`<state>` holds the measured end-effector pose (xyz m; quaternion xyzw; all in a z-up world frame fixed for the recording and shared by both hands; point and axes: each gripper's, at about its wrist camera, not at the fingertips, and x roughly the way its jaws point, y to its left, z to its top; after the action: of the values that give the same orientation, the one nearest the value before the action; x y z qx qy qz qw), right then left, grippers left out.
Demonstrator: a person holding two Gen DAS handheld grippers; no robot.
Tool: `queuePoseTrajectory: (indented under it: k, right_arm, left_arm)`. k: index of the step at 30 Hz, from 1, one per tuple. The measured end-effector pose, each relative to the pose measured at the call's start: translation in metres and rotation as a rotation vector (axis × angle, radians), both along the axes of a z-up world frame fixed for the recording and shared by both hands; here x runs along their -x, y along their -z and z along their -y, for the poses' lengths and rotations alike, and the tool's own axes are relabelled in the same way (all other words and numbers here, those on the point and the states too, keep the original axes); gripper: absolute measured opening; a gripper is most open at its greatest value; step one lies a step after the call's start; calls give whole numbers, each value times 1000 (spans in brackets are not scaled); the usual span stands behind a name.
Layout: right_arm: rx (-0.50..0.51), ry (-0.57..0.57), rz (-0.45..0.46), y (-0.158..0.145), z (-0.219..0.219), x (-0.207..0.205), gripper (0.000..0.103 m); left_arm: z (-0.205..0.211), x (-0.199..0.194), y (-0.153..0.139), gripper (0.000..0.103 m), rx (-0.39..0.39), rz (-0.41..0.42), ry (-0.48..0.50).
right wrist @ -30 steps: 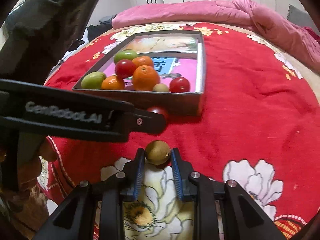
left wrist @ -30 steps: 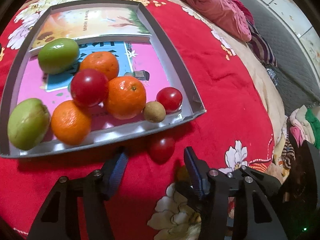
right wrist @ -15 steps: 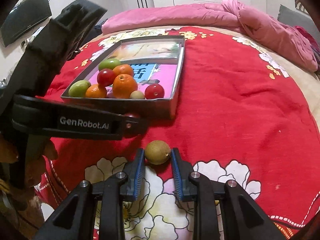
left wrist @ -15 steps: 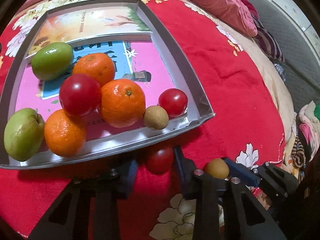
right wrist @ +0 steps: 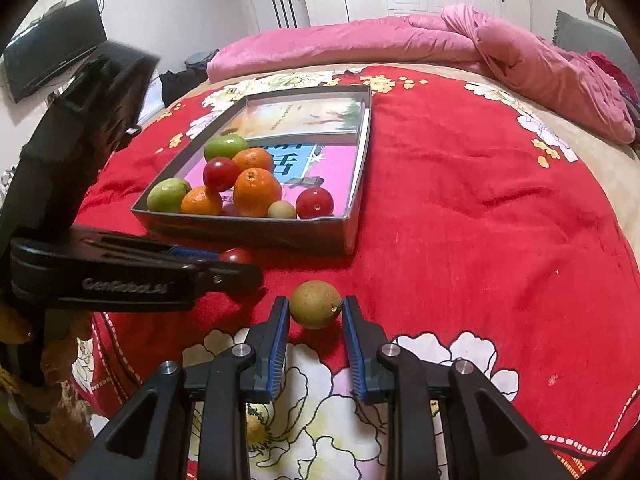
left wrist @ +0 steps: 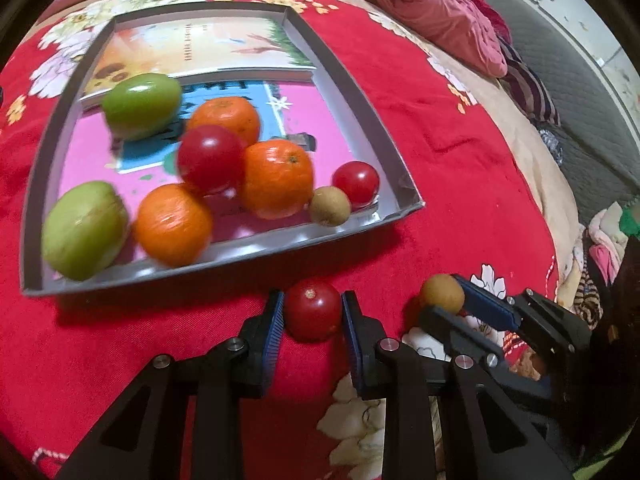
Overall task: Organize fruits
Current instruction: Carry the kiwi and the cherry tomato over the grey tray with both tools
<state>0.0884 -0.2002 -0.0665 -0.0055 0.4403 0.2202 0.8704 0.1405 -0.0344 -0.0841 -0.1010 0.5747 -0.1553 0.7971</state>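
Plainly, writing: white "GenRobot.AI" on the black left gripper (right wrist: 236, 266), seen only from the right wrist.
Left gripper: clenched on a small round red tomato (left wrist: 313, 310) resting on the red flowered bedspread (left wrist: 460, 184), just outside the near edge of the shallow grey cardboard tray (left wrist: 384, 128).
Right gripper (right wrist: 315, 312): grasping a brownish-green round kiwi-like fruit (right wrist: 315, 304) near the bedspread's front edge.
Tray: oranges, green fruits and tomatoes lying on printed books.
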Motion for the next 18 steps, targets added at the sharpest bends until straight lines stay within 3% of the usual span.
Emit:
queuePoseTrajectory:
  k: [18]
  right_arm:
    - [-37, -29, 68, -29, -15, 5, 27]
  left_arm:
    - [-55, 27, -59, 29, 51, 96, -87]
